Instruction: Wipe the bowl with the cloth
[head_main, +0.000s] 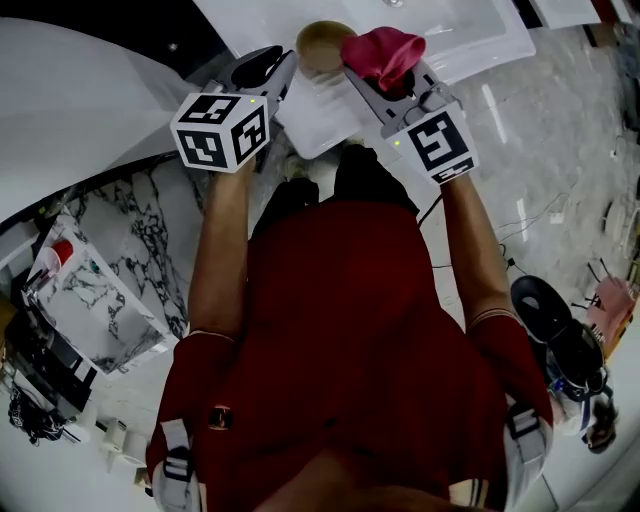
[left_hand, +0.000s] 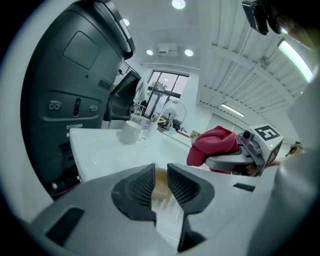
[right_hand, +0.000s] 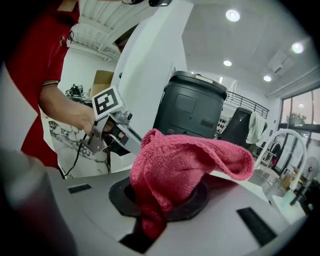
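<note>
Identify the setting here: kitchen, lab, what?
Probably a lab or showroom-style workspace rather than a home kitchen: a white table, a large dark machine beside it, and a marble-patterned floor.

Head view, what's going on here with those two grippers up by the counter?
A person holds a gripper in each hand at a white counter. The right gripper is shut on a red cloth, held right beside a tan bowl. The left gripper seems to pinch the bowl's rim. The cloth is not inside the bowl.
</note>
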